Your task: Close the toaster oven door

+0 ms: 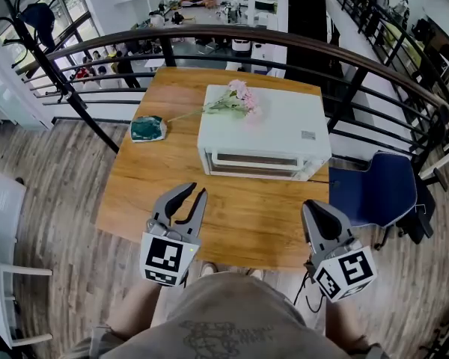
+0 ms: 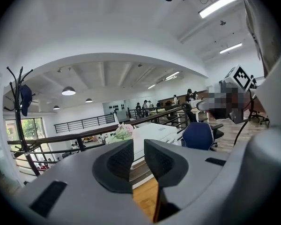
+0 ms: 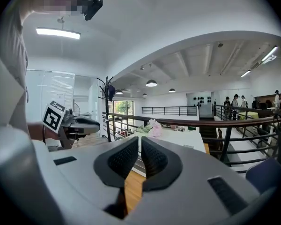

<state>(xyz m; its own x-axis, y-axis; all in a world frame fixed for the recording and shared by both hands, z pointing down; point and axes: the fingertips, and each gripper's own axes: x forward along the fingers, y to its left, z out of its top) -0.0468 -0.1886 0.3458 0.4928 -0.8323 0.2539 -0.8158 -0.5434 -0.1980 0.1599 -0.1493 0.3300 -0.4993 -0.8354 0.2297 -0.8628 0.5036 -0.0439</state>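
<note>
Left gripper [image 2: 138, 148]: my jaws stand slightly apart with a narrow gap, and nothing is between them. Right gripper [image 3: 140, 145]: my jaws are drawn together, pads all but meeting, and nothing is held. Both hang low over the near part of the wooden surface [image 1: 239, 226], close to my body, and touch nothing. The toaster oven [image 1: 273, 129] sits straight ahead of both on the far half of the surface, with a strip of bare wood between it and my jaws. Its long axis runs left to right across my view, and its front with the door [image 1: 256, 160] faces me. The left gripper points toward the front left corner and the right toward the front right corner. Neither is clearly nearer; I judge them about level. From the head view the door appears to lie up against the front, but I cannot tell whether it is fully seated. A spray of pink flowers [image 1: 236, 99] lies on the oven's top, a green object [image 1: 147, 129] rests on the surface off its left end, and a blue chair [image 1: 374, 189] stands beside the surface on the right.
</note>
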